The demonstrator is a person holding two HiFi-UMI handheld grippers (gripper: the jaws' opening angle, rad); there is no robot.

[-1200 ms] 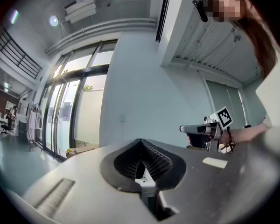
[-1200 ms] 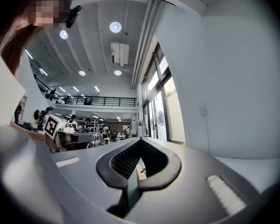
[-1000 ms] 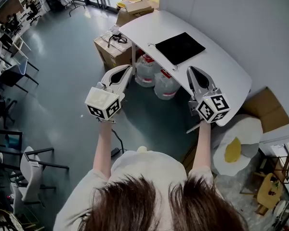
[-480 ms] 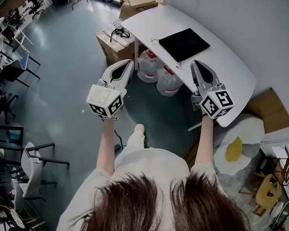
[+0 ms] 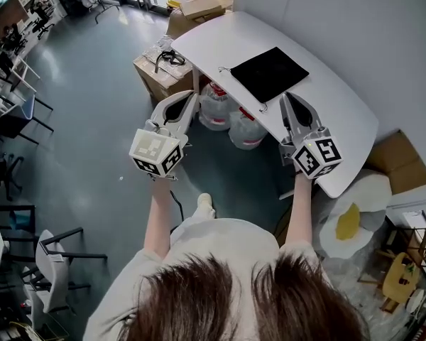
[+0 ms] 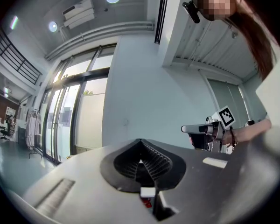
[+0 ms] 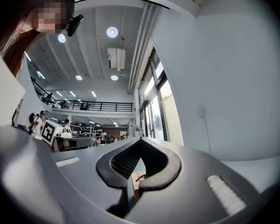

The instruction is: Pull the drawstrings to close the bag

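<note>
A flat black drawstring bag [image 5: 268, 73] lies on the white curved table [image 5: 341, 112]. One thin cord end [image 5: 224, 67] shows at its left corner, and a loop [image 5: 261, 107] at its near corner by the table edge. My right gripper [image 5: 285, 96] is shut and holds nothing; its tip hangs at the table's near edge, just right of that loop. My left gripper [image 5: 192, 95] is also shut and holds nothing, out over the floor left of the table. Shut jaws show in the left gripper view [image 6: 140, 142] and the right gripper view [image 7: 141, 140].
Two large water bottles [image 5: 216, 105] stand under the table. Cardboard boxes [image 5: 160, 68] sit at its far left end, one with a black cable on top. A fried-egg cushion [image 5: 351, 222] and flattened cardboard [image 5: 396, 158] lie to the right. Chairs [image 5: 53, 254] line the left.
The person has stepped forward and both grippers have moved with them toward the table. Both stay shut and hold nothing.
</note>
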